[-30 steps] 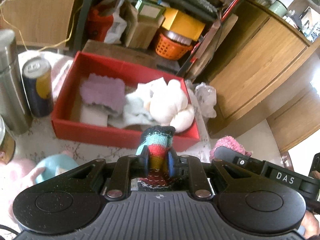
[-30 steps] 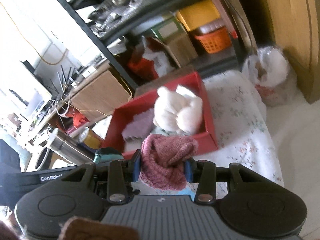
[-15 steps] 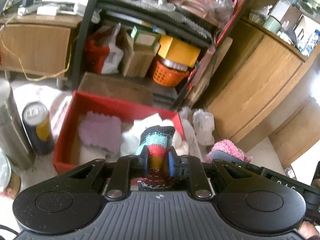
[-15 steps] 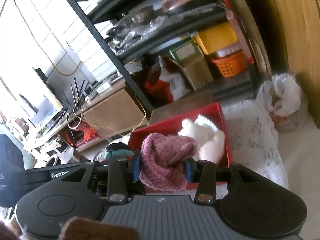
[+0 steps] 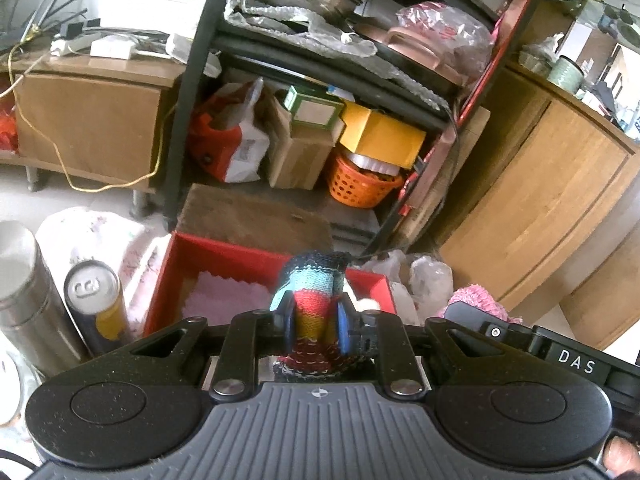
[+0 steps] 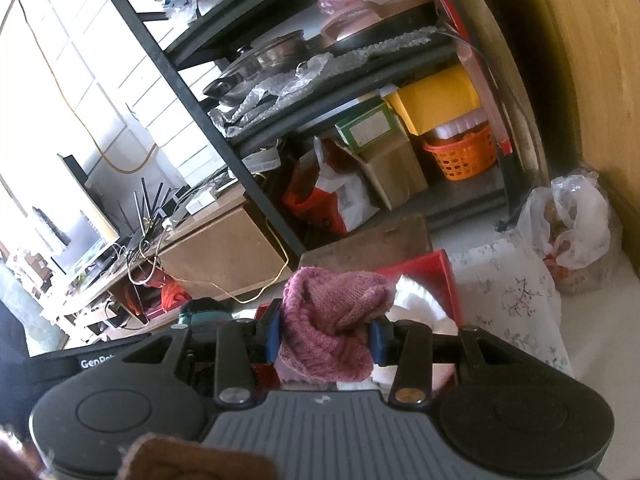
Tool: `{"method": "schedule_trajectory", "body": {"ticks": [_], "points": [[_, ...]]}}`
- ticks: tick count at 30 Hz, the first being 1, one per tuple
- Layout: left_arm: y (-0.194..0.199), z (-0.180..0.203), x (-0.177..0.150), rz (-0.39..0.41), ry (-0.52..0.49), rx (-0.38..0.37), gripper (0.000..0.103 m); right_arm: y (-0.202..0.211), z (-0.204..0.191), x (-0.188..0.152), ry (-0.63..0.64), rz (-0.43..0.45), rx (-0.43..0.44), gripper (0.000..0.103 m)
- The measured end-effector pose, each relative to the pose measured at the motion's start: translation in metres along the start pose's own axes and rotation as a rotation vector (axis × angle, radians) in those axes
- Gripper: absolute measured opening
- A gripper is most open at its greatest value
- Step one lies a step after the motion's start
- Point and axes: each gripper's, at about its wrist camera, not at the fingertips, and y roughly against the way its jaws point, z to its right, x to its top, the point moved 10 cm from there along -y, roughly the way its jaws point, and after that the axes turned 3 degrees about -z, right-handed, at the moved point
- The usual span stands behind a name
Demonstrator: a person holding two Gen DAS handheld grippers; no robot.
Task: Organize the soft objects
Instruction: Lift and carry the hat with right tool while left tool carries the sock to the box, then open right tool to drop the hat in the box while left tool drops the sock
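My left gripper [image 5: 313,326] is clamped on a striped knitted sock [image 5: 311,296], blue pads pressing its middle so the toe stands up above the jaws and the cuff hangs behind them. My right gripper [image 6: 325,334] is closed the same way on a bunched pink knitted piece [image 6: 334,320], pinched at its bulk so that none of it trails. Both hang in the air on the near side of the red box [image 5: 224,252], which sits on a flower-patterned cloth [image 6: 516,300] toward the table's far edge, in front of the black shelving. Gripping each piece mid-body, as I judge it, keeps the soft fabric from slipping out or snagging on the box's near wall during the carry.

Inside the box a lilac cloth [image 5: 224,300] lies against the left wall and something white and fluffy [image 6: 420,304] fills the right side, so the box appears to be where the soft things are gathered. A drink can [image 5: 94,300] and a steel flask [image 5: 24,292] stand just beside the box's left wall, hard items kept outside it. The two knits in my grip look to be next for the box; neither is in it yet.
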Motion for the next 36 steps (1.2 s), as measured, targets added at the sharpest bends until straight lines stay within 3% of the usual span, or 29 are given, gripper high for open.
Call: {"method": "schedule_trajectory", "body": {"ticks": [17,24,30,32,34,36], "points": [[-0.038,-0.035,0.019,-0.012,0.033,0.097,0.019,-0.062,0.000,0.023,0.036,-0.022,-0.033,0.014],[-0.052,-0.046,0.019,-0.031,0.035,0.141,0.021,-0.092,-0.004,0.015,0.042,-0.064,-0.023,0.014],[-0.066,-0.052,0.011,-0.062,0.021,0.179,0.024,-0.114,0.001,0.004,0.061,-0.104,-0.064,0.015],[-0.068,-0.053,0.009,-0.069,0.014,0.193,0.036,-0.120,0.006,0.001,0.062,-0.113,-0.087,0.016],[-0.068,-0.054,0.008,-0.069,0.006,0.205,0.052,-0.123,0.010,-0.001,0.054,-0.123,-0.101,0.026],[-0.067,-0.054,0.008,-0.063,-0.008,0.217,0.062,-0.122,0.014,0.000,0.037,-0.119,-0.106,0.034]]}}
